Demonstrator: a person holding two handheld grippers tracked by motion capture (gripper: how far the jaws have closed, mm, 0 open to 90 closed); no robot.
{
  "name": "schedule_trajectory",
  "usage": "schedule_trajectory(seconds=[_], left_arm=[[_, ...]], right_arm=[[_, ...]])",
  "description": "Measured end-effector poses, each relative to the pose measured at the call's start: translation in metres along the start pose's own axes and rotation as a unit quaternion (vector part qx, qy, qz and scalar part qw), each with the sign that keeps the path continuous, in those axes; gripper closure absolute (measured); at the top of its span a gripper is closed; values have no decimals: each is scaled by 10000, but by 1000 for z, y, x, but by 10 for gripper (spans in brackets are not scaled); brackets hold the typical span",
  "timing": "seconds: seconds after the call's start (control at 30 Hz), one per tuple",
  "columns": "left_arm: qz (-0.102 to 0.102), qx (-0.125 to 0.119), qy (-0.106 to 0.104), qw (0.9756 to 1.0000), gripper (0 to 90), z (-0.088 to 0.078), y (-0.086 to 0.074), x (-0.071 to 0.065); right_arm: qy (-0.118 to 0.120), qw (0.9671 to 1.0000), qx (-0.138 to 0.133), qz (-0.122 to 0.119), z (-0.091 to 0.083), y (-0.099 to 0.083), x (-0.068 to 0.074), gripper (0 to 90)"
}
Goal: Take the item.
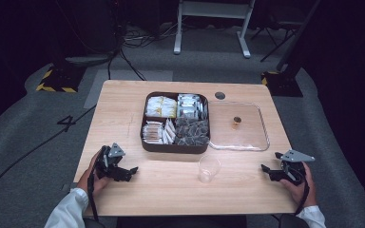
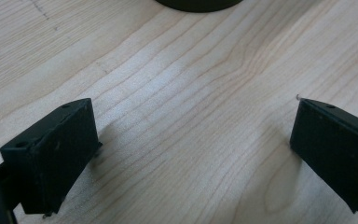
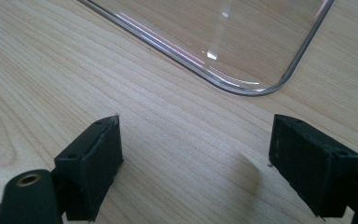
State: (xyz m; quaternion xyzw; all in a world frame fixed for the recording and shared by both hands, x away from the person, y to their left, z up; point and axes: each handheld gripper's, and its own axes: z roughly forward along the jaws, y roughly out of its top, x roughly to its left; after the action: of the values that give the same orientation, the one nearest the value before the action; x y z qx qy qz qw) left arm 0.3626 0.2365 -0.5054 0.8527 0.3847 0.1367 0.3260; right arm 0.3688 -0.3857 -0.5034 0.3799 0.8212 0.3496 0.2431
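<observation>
Two hand-held tools rest on a wooden counter (image 1: 123, 118), both with jaws apart and gripping nothing. The left tool (image 1: 132, 169) sits at lower left of the high view, the right tool (image 1: 264, 168) at lower right. Between them, lower centre, stands a clear plastic cup (image 1: 208, 168), well apart from each. Above it lie a dark compartment box of sachets (image 1: 176, 122) and its clear lid (image 1: 239, 126). The work appears unstarted; the next move likely calls for reaching inward to the cup.

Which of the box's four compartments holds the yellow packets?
The far-left compartment of the dark box; the others hold white, silver-grey and dark packets.
</observation>
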Motion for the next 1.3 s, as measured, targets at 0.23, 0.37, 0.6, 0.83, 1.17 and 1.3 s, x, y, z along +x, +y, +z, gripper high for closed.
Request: schedule_trajectory(seconds=[0.23,0.37,0.6,0.83,1.17,1.3], left_arm=[[103,-62,-53,9999,42,-3,-3,2],[246,-81,-137,9996,194,-9,-4,7],[411,-330,-190,9984,207,-28,7,15],[431,-469,-103,9979,207,-37,22,21],[361,-675,-57,9970,198,-44,38,34],[394,-740,-19,9965,216,-45,47,38]], right_arm=[[-3,10000,-3,-5,0,0,0,175],[-7,10000,-2,-8,0,0,0,175],[8,10000,0,5,0,0,0,175],[16,10000,6,9,0,0,0,175],[20,10000,10,19,0,0,0,175],[19,10000,9,18,0,0,0,175]])
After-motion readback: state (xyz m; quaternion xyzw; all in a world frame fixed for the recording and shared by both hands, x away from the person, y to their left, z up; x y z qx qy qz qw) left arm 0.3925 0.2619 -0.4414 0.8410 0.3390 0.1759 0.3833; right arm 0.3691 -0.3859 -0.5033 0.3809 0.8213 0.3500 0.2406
